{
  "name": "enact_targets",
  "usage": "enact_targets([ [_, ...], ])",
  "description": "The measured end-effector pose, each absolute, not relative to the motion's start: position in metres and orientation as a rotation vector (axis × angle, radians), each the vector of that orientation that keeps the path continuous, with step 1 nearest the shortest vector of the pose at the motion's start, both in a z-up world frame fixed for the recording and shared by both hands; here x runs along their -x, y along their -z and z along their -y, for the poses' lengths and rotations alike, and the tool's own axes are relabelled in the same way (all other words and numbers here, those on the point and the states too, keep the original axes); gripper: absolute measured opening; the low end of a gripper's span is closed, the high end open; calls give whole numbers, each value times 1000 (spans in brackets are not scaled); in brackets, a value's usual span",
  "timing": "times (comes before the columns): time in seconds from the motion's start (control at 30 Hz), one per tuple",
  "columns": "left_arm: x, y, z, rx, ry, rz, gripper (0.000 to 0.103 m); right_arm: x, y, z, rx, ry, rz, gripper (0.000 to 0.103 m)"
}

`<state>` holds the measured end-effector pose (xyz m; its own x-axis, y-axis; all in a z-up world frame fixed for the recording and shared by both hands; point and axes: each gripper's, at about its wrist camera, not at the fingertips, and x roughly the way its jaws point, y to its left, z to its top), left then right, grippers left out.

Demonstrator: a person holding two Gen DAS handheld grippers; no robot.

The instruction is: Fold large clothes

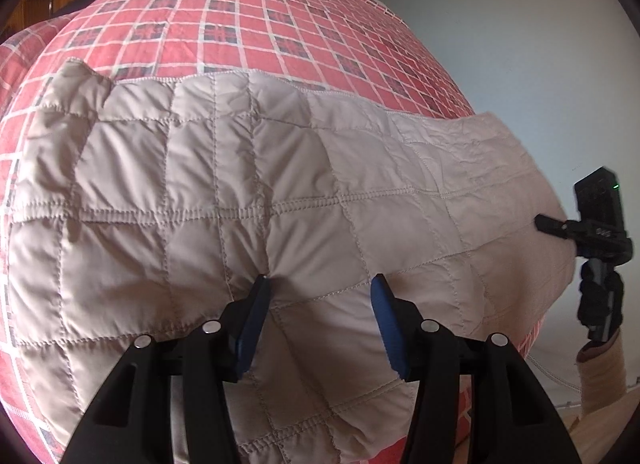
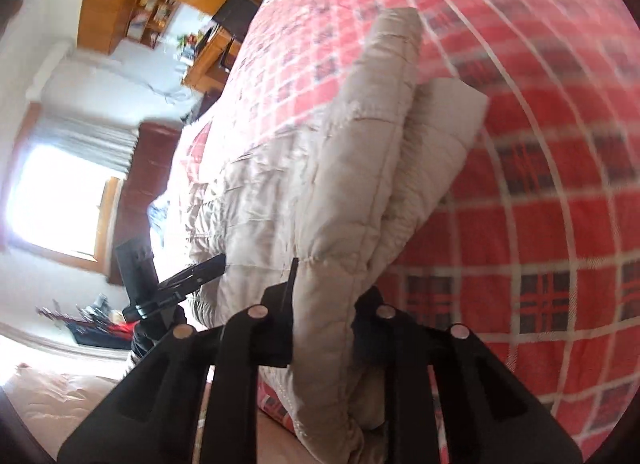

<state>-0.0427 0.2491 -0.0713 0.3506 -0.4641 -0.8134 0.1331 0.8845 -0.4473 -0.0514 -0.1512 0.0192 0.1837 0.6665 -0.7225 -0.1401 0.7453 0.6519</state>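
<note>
In a wood-panelled room with a bright window (image 2: 60, 199), a beige quilted padded jacket (image 1: 248, 199) lies folded on a red checked bedspread (image 1: 256, 19), the left gripper (image 1: 320, 296) spread open over it, the right gripper (image 2: 332, 296) clamped on its edge.

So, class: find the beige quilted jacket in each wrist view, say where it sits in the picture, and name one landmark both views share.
Left wrist view: the jacket fills the middle and lower picture, spread across the bed, with the left gripper over its near part, jaws apart.
Right wrist view: the jacket runs from upper centre down to bottom centre, its edge between the right gripper jaws.
Shared landmark: the red checked bedcover.
</note>
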Motion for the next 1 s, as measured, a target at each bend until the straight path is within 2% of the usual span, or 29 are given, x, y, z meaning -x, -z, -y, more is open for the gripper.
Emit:
enact_targets([
  [0.13, 44, 70, -252, 334, 411, -1155, 53, 59, -72, 94, -326, -658, -1223, 18],
  [0.33, 45, 64, -263, 376, 430, -1156, 53, 60, -90, 16, -136, -704, -1242, 20],
  [0.57, 50, 26, -314, 594, 473, -1060, 53, 61, -68, -55, 5, -723, -1297, 25],
  [0.73, 47, 5, -332, 759, 573, -986, 55, 57, -43, -90, 19, -738, -1342, 35],
  [0.83, 37, 7, -329, 783, 601, -992, 62, 54, -27, -101, 2, -751, -1366, 42],
  [1.0, 21, 25, -314, 773, 601, -1050, 62, 55, -11, -107, -14, -768, -1373, 51],
])
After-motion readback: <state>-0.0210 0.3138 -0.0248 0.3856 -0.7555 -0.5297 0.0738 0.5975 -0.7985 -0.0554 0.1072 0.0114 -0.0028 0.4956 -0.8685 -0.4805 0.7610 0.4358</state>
